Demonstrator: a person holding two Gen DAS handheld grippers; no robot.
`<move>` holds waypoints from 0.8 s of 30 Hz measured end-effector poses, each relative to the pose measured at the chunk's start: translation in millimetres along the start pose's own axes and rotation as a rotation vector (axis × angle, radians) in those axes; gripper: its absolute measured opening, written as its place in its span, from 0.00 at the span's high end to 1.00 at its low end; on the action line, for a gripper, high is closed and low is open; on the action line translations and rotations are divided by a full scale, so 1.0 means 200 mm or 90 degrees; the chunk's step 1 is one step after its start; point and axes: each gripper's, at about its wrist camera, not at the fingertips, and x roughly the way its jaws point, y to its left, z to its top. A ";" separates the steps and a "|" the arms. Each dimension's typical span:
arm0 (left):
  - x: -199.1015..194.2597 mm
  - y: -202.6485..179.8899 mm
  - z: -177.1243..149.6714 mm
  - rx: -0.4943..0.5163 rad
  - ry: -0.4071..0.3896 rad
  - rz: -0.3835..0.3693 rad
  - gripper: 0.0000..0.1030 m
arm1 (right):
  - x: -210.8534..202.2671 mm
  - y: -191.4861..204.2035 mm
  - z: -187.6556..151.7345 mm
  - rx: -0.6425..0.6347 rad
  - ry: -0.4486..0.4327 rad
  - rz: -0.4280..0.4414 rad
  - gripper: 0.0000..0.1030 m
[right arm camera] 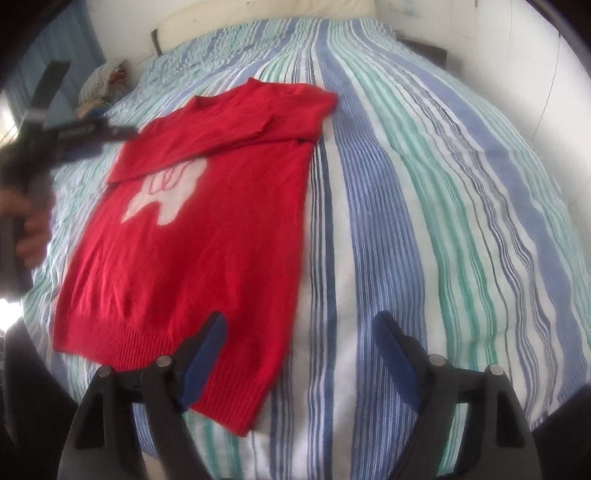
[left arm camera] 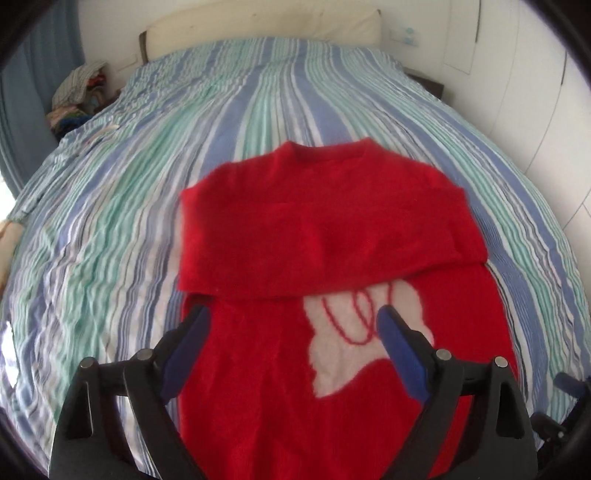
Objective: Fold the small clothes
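Both grippers, L & R, jaws apart, empty. Risk: sleeves slip off sweater if hem lifted unevenly.

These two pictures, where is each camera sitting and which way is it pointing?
Left wrist: rides on the left gripper, above the red sweater, looking up the bed toward the headboard; its own open fingers show.
Right wrist: rides on the right gripper, at the sweater's hem; its open fingers, plus the left gripper and hand, show.
Shared: sweater, bed, headboard, clothes pile.
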 end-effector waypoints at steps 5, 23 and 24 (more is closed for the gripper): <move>0.01 0.13 0.17 -0.076 0.010 0.055 0.10 | 0.02 0.23 0.46 -0.081 -0.084 -0.002 0.18; 0.10 0.23 -0.35 -0.046 0.027 0.031 0.01 | 0.21 0.11 0.50 -0.055 -0.044 0.031 0.15; 0.10 0.25 -0.37 -0.059 0.021 0.024 0.01 | 0.22 0.10 0.55 -0.048 -0.055 0.045 0.15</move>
